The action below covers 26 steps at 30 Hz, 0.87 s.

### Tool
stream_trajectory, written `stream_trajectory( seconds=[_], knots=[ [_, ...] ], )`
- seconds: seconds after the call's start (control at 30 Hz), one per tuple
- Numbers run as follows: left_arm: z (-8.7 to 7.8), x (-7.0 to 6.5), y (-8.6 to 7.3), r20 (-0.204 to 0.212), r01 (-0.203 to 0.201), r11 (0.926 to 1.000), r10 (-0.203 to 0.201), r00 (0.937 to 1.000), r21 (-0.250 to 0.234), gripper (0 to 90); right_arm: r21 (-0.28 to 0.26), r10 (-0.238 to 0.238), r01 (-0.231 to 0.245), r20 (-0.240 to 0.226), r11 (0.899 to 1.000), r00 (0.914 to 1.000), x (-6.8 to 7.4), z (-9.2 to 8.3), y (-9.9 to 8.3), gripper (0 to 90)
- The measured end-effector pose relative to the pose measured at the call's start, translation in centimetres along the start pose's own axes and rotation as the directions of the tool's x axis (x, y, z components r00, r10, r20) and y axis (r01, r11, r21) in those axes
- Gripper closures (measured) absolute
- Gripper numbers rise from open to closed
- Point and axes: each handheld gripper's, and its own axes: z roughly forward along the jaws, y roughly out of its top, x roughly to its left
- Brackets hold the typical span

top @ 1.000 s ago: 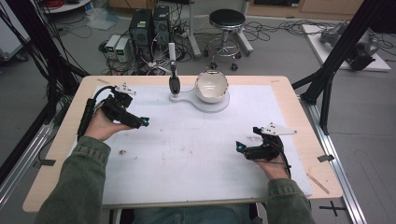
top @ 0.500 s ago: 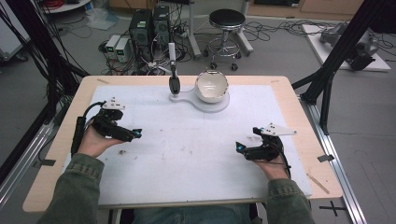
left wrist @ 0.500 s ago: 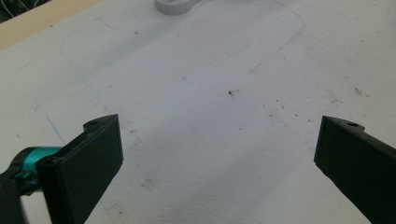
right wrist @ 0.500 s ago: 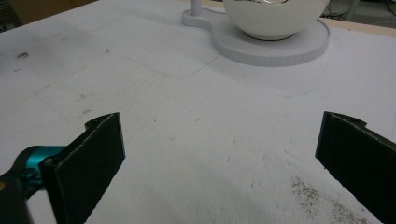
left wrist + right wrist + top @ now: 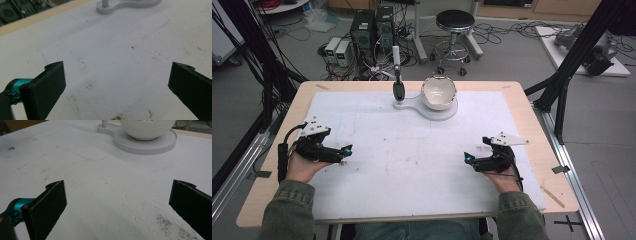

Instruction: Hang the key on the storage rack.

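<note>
Your left gripper (image 5: 346,150) and right gripper (image 5: 468,158) both rest on the white foam mat (image 5: 412,165), jaws spread wide, grasping nothing, well apart from the white round bowl (image 5: 438,92).

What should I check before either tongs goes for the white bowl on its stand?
1. Left tongs open: ok, jaws stand wide apart with nothing between them.
2. Right tongs open: ok, jaws wide apart, nothing held.
3. Round white bowl seated on the flat white stand: ok, upright on the round end.
4. Black-handled tool upright in the stand's small end: ok, beside the bowl, apart from it.
5. Path over the white table mat between tongs and bowl: ok, just stains and scuffs.
6. Bowl contents: cannot tell; the inside looks shiny.
</note>
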Motion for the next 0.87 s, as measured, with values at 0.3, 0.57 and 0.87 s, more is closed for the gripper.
stream_trajectory(
  seconds=[0.3,0.57,0.87],
  knots=[
    [-1.1,-0.2,-2.6,-0.006,-0.017,0.9988,0.017,0.9998,-0.045,1.7,0.000,-0.001,0.001,-0.001,1.000,1.0000,0.0,0.0,0.0,0.3],
    [-1.5,0.0,-5.2,-0.074,-0.015,0.9996,0.013,0.9972,-0.026,1.8,0.010,0.002,-0.002,-0.013,1.000,0.9999,0.1,0.2,-0.1,0.3],
    [-1.3,0.3,-5.5,-0.046,-0.002,0.9991,0.000,0.9989,-0.043,1.8,0.032,-0.001,0.002,-0.014,0.999,0.9999,0.5,0.5,-0.3,0.3]
  ],
)
